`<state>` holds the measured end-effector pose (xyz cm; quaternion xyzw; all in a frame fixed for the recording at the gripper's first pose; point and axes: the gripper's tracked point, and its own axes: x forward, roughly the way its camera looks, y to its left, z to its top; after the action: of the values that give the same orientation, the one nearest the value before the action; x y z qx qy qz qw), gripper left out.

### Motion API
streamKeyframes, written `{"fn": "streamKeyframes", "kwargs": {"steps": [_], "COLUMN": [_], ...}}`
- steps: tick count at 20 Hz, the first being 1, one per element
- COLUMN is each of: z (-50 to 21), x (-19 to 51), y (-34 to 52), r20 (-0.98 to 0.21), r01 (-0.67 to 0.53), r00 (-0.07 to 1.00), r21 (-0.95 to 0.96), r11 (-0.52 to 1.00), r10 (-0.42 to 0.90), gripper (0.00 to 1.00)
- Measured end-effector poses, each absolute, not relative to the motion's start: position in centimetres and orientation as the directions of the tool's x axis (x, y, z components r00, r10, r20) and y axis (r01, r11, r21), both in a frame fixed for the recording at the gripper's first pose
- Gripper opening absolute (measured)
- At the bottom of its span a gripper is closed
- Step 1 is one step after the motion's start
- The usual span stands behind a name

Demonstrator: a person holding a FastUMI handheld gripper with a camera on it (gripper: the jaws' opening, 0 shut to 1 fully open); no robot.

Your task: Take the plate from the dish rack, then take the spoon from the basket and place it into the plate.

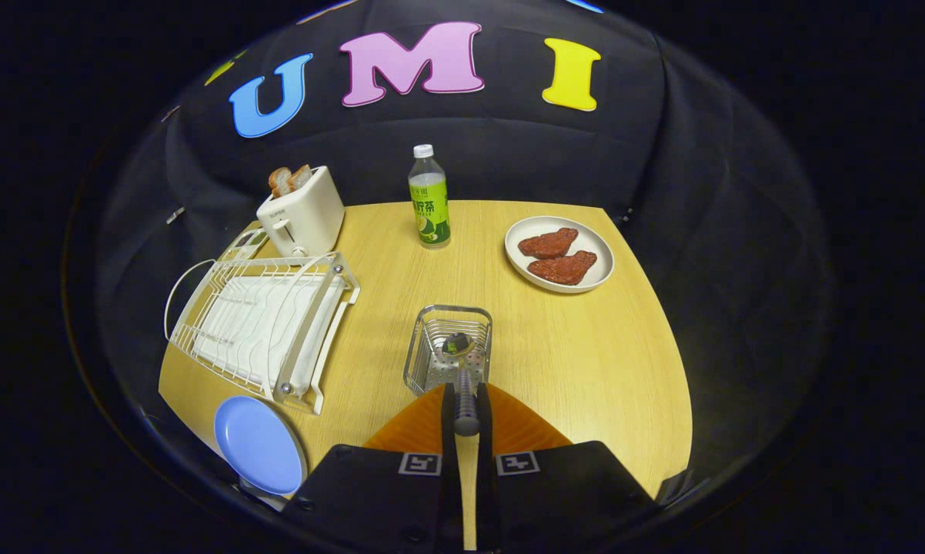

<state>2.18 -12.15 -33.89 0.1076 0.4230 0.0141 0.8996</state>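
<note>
With both fingers (pixel 466 408) pressed together on the handle of the spoon (pixel 462 369), its bowl hangs over the wire basket (pixel 447 346) just ahead of them. Off to the left sits the white dish rack (pixel 266 323), and the blue plate (pixel 258 445) lies on the counter (pixel 586 362) beside its near end. Beyond stand a toaster (pixel 302 215) with bread, a green bottle (pixel 429 201), and a white plate of meat (pixel 559 254).
</note>
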Motion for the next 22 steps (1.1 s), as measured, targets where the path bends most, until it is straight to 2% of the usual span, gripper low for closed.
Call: {"fn": "streamKeyframes", "kwargs": {"steps": [5, 8, 15, 22], "z": [-28.6, -24.6, -17.6, -16.8], "x": [0.7, -1.0, -5.0, -8.7], "y": [-12.7, -10.9, -0.4, 8.8], "r20": [-0.703, -0.659, -0.558, -0.538], "r01": [0.073, 0.032, -0.134, -0.295], "r00": [0.706, 0.743, 0.754, 0.663], "r21": [0.198, 0.211, 0.384, 0.451], "r11": [0.977, 0.977, 0.914, 0.842], "r10": [0.09, 0.118, 0.346, 0.52], "gripper": [0.11, 0.11, 0.11, 0.11]}}
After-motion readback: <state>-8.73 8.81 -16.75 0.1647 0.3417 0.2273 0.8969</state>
